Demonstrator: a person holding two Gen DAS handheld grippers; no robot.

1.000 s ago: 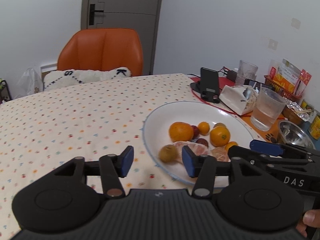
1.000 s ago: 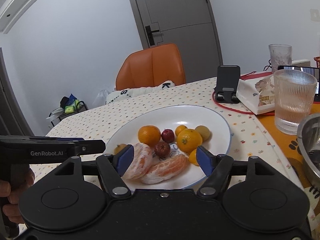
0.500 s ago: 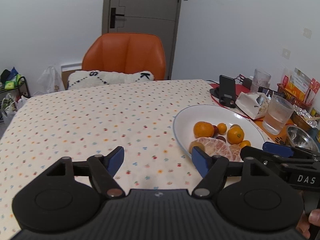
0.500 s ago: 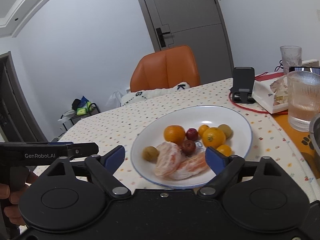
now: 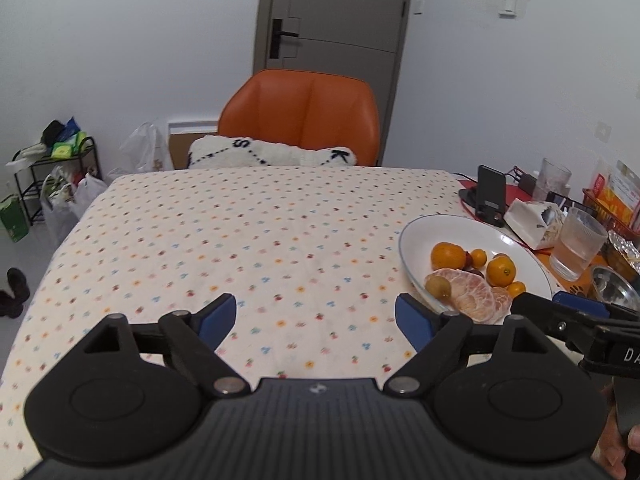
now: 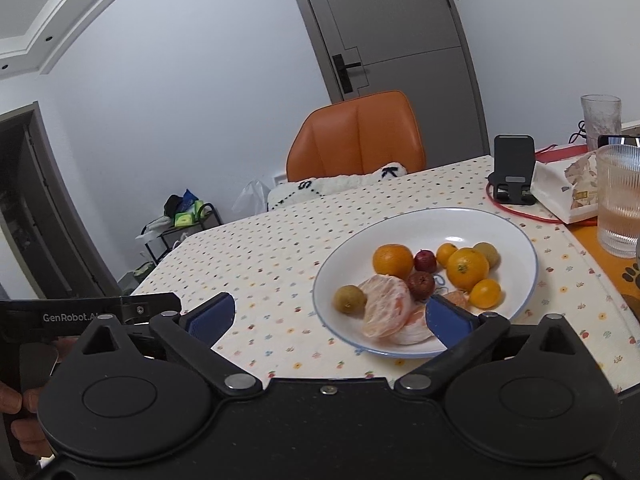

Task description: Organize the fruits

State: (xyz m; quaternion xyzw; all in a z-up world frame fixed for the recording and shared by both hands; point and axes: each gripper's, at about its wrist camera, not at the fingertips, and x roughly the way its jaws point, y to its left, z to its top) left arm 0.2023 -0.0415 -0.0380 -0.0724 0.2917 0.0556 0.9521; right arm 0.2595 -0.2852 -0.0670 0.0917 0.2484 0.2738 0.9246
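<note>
The left hand-held gripper (image 5: 316,314) is spread wide and holds nothing, above a big bare part of the dotted counter (image 5: 256,232). The right hand-held gripper (image 6: 328,316) is spread wide too and holds nothing. One of its blue fingers (image 6: 450,318) is over the near rim of the plate (image 6: 516,236). The plate sits near the right edge of the counter. In it are oranges (image 6: 393,260), small dark red fruits (image 6: 421,283), a green-brown fruit (image 6: 350,299) and peeled pieces (image 6: 386,316). Just past the plate stand a phone stand (image 6: 514,168), a white box (image 6: 560,188) and a glass (image 6: 620,204). At the far edge is an orange chair (image 5: 300,116) with a white cushion (image 5: 272,154). Behind it are a grey door (image 5: 336,40) and white walls.
</note>
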